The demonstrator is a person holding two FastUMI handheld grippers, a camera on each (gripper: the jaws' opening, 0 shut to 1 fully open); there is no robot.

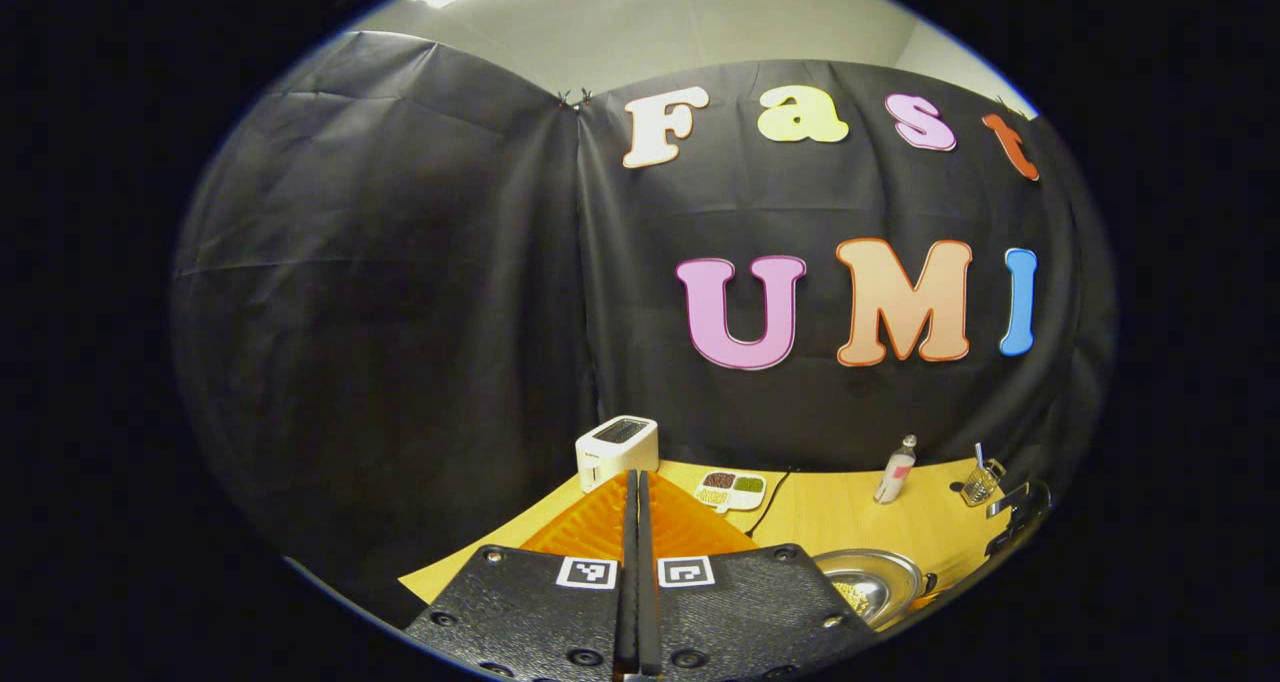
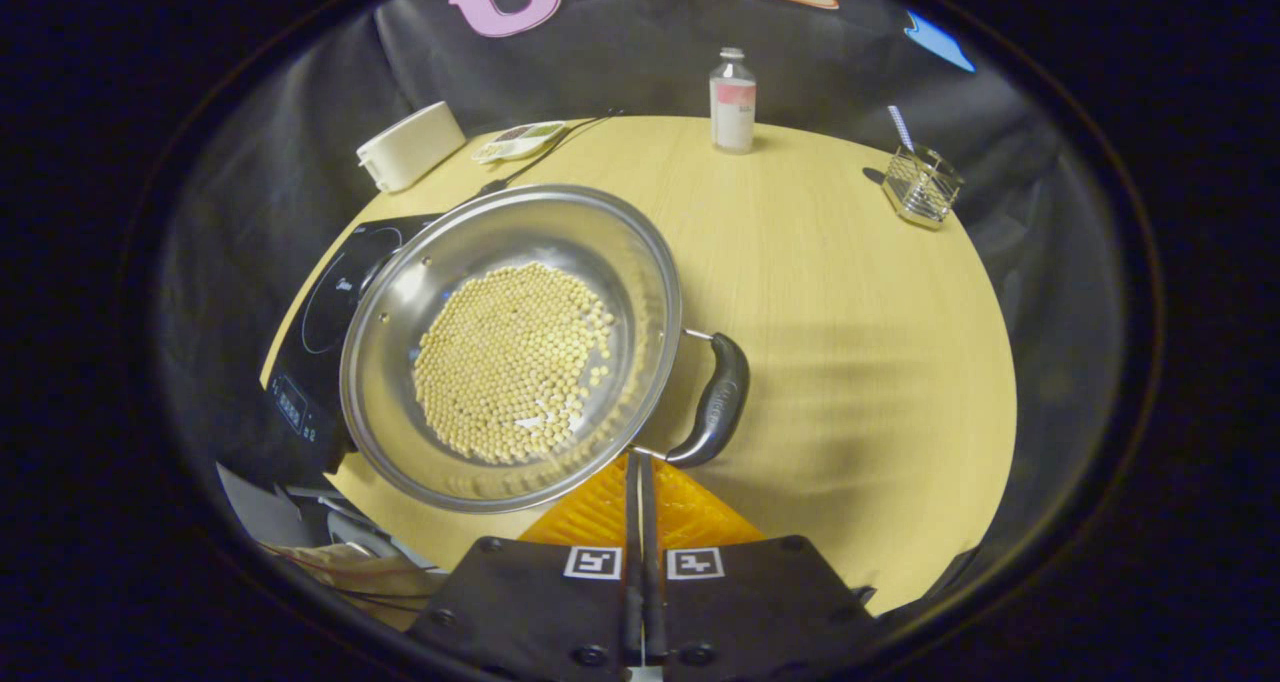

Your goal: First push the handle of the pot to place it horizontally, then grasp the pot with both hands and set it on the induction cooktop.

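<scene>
Pot [image 2: 510, 347] handle [image 2: 715, 402] on its right, lengthwise toward the camera

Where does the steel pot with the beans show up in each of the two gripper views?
Left gripper view: the round stainless steel pot of yellow beans sits at the lower right edge, partly cut off behind the gripper body.
Right gripper view: the pot sits centre-left, its black side handle pointing right.
Shared landmark: the white toaster at the table's far edge.
</scene>
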